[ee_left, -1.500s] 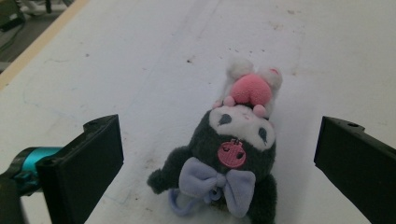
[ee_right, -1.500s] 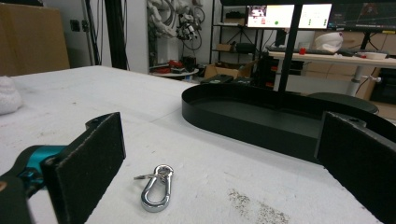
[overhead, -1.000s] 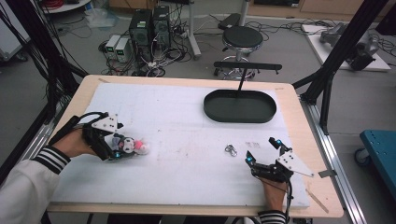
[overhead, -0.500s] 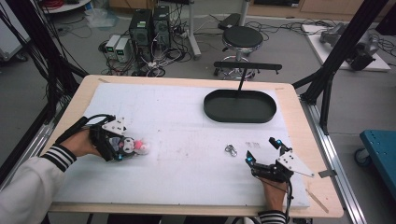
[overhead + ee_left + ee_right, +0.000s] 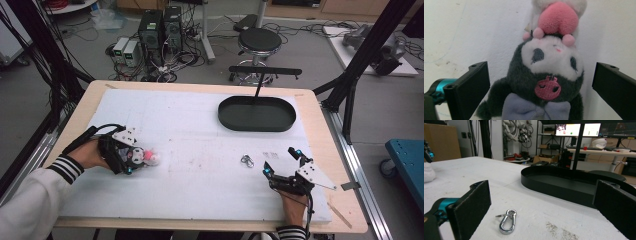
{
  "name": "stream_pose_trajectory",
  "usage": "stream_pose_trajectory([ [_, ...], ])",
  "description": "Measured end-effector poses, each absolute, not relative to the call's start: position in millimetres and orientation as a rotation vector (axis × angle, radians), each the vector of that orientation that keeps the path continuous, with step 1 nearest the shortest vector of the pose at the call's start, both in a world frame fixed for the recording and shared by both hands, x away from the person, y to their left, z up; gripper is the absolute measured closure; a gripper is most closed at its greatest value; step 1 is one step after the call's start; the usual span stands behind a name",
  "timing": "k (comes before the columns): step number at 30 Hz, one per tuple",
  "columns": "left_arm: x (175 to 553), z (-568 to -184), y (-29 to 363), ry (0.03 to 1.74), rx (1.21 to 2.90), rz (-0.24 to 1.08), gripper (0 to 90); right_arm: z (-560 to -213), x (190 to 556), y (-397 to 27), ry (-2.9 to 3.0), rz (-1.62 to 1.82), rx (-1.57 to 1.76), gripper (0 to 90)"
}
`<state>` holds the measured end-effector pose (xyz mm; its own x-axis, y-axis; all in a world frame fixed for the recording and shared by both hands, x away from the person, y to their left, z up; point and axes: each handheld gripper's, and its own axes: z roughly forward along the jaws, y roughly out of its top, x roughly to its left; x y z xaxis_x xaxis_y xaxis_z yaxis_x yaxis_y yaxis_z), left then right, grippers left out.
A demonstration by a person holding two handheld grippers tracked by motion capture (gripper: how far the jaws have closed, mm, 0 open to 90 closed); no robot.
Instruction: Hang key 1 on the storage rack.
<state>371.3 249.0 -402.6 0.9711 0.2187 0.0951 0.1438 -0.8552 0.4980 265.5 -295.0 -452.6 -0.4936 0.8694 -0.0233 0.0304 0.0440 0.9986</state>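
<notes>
Down at the near edge of the white table cover (image 5: 200, 125), the right gripper (image 5: 282, 160) rests low on the surface with its jaws spread wide and nothing between them. Just ahead of it a silver snap hook (image 5: 507, 222) lies flat on the cover, clear of both jaws. Over on the left side, the left gripper (image 5: 136, 161) sits on the surface in the person's hand (image 5: 92, 154), striped sleeve (image 5: 65, 169) trailing back. Its jaws are open wide as well, standing either side of a small plush toy (image 5: 547, 75) with a gap on each side, so they are around it without pressing it. The toy is dark with a white face, a pink patch on its chest, a pale bow and a pink heart at the far end. Farther off, a black oval tray (image 5: 257, 114) sits empty toward the right rear of the table.
</notes>
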Motion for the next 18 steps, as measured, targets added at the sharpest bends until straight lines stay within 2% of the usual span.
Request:
stream_pose_trajectory([
  [4, 370.9, -404.9, 250.9, 0.265, 2.603, 0.197, 2.0, -452.7, 265.6, -295.1, 1.627, 1.53, 0.922, 1.0],
  [6, 371.0, -406.2, 252.0, 0.267, 2.594, 0.193, 7.0, -452.7, 265.5, -295.1, 1.627, 1.53, 0.923, 1.0],
  [14, 373.8, -408.7, 253.9, 0.274, 2.593, 0.194, 12.1, -452.7, 265.6, -295.1, 1.627, 1.53, 0.923, 0.9],
  [18, 375.4, -409.2, 255.4, 0.266, 2.588, 0.182, 18.4, -452.7, 265.6, -295.1, 1.627, 1.531, 0.925, 0.9],
])
